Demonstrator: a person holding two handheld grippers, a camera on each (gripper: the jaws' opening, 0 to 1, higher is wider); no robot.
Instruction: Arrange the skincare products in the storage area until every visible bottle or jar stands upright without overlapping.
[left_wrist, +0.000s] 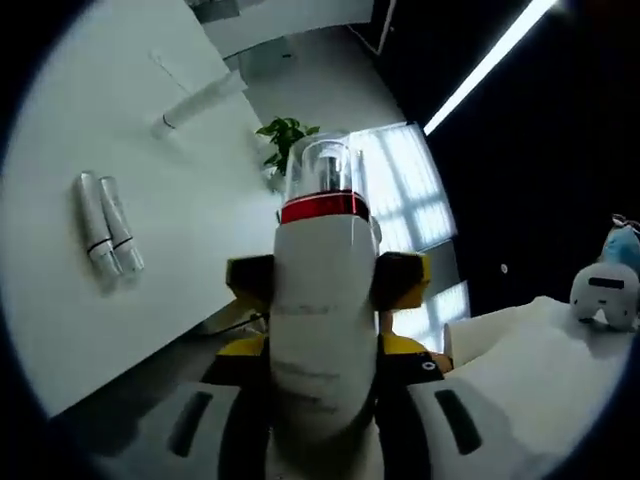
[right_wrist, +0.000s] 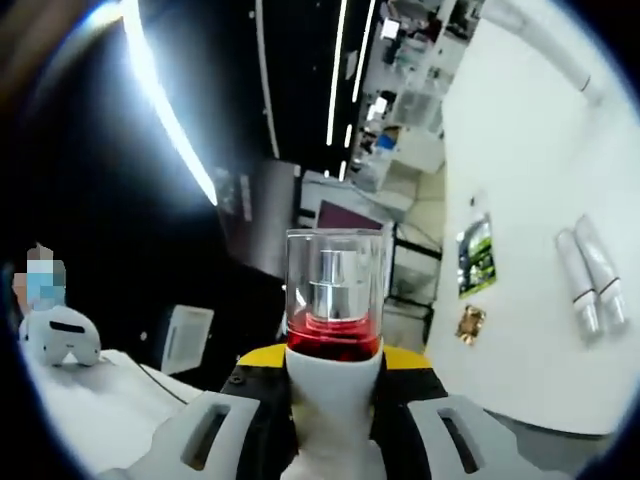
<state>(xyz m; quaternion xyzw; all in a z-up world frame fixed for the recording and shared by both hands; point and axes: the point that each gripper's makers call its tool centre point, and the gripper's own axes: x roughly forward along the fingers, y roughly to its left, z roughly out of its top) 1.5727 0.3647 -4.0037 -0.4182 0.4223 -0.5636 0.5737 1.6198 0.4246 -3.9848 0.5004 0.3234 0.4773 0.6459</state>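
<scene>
My left gripper (left_wrist: 325, 282) is shut on a tall white bottle (left_wrist: 322, 340) with a red band and a clear cap (left_wrist: 322, 165). The bottle stands up along the jaws, and the yellow-black pads (left_wrist: 250, 282) press its sides. My right gripper (right_wrist: 333, 368) is shut on another white bottle (right_wrist: 333, 385) with a red collar. That bottle's clear cap (right_wrist: 334, 285) covers a silver pump. Two white tubes (left_wrist: 108, 225) lie side by side on a white surface (left_wrist: 60, 120), with a third tube (left_wrist: 200, 100) farther off. The pair of tubes (right_wrist: 590, 272) is also in the right gripper view.
A green plant (left_wrist: 285, 140) and a bright window (left_wrist: 410, 190) lie beyond the white surface. A white toy figure (left_wrist: 607, 290) sits on a white-covered table (left_wrist: 540, 370); the toy figure (right_wrist: 58, 335) shows in the right gripper view too. Long ceiling lights (right_wrist: 165, 110) run overhead.
</scene>
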